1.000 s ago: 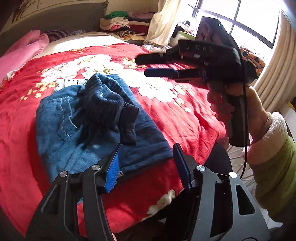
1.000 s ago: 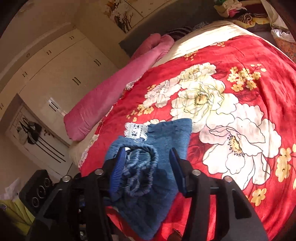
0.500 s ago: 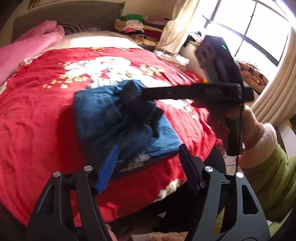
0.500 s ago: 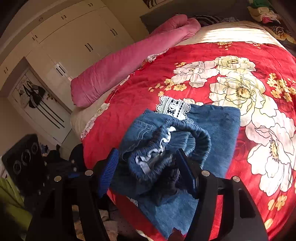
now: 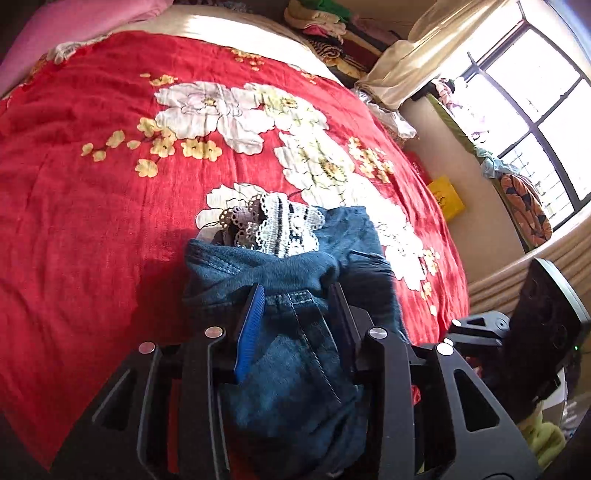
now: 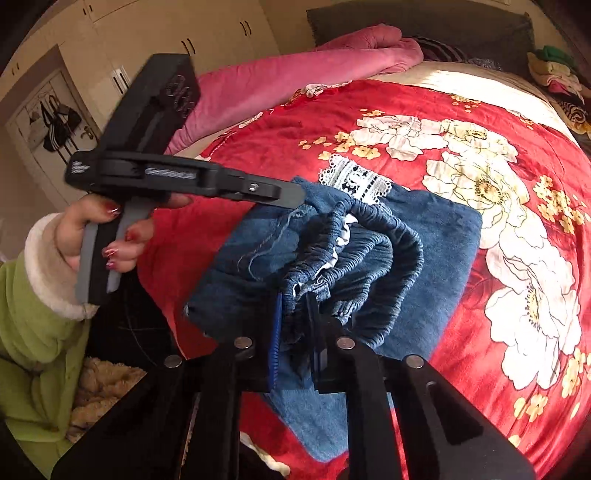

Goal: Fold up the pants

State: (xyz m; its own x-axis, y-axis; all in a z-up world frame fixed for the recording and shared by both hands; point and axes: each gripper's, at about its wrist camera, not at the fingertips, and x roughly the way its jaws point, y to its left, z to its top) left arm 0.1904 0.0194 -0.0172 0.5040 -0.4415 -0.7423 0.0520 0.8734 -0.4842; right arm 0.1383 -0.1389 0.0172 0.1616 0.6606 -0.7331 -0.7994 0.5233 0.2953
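Blue denim pants (image 5: 295, 350) with a white lace trim (image 5: 280, 229) lie bunched on a red flowered quilt (image 5: 92, 221). My left gripper (image 5: 295, 299) is at the pants' near edge. Its jaws are closing, and denim fills the gap and touches both pads. In the right wrist view this gripper (image 6: 295, 194) comes in from the left, held by a hand (image 6: 110, 229), with its tip at the pants' (image 6: 443, 229) far-left edge beside the lace trim (image 6: 354, 177). My right gripper (image 6: 293, 310) is shut on the gathered elastic waistband (image 6: 369, 251).
A rolled pink blanket (image 6: 295, 74) runs along the far side of the bed. Stacked clothes (image 5: 321, 14) sit at the headboard end. A window (image 5: 535, 92) and curtain are to the right, and a wardrobe (image 6: 147, 29) to the left. A yellow bag (image 5: 445, 197) lies beside the bed.
Both grippers stood open a second ago and have now narrowed onto the denim. The left one swung across to the pants' edge. The right one closed on the waistband.
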